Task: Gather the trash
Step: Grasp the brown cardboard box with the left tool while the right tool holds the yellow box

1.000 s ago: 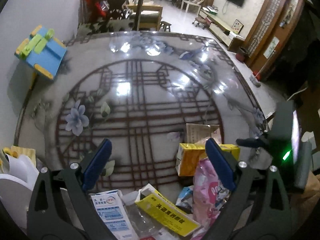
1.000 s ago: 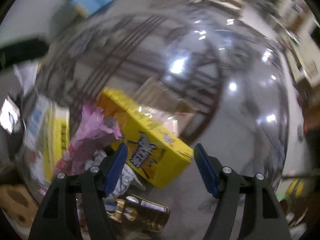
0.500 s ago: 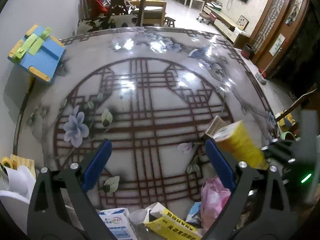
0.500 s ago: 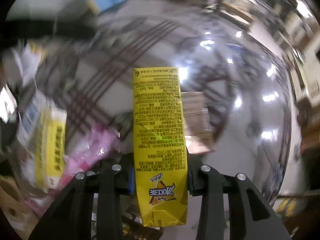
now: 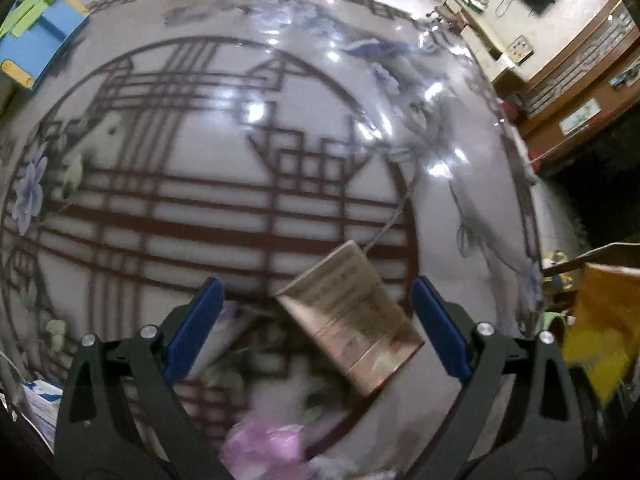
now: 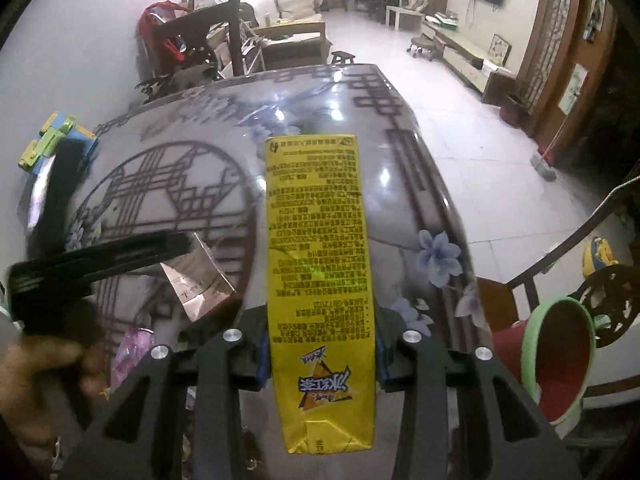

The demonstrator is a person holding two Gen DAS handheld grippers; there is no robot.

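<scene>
Your right tongs (image 6: 320,364) gripped the yellow carton (image 6: 320,280); only that view showed the red bin (image 6: 560,360). Your left tongs (image 5: 316,328) gaped over a brown packet (image 5: 352,320).

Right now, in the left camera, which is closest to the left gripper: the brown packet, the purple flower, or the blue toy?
From the left gripper:
1. Brown packet, between its fingers.
2. Purple flower, far left on the table.
3. Blue toy, top-left, past the table edge.

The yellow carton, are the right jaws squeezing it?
Touching. The right wrist view shows the right gripper with both jaws pressed against the yellow carton's sides.
</scene>
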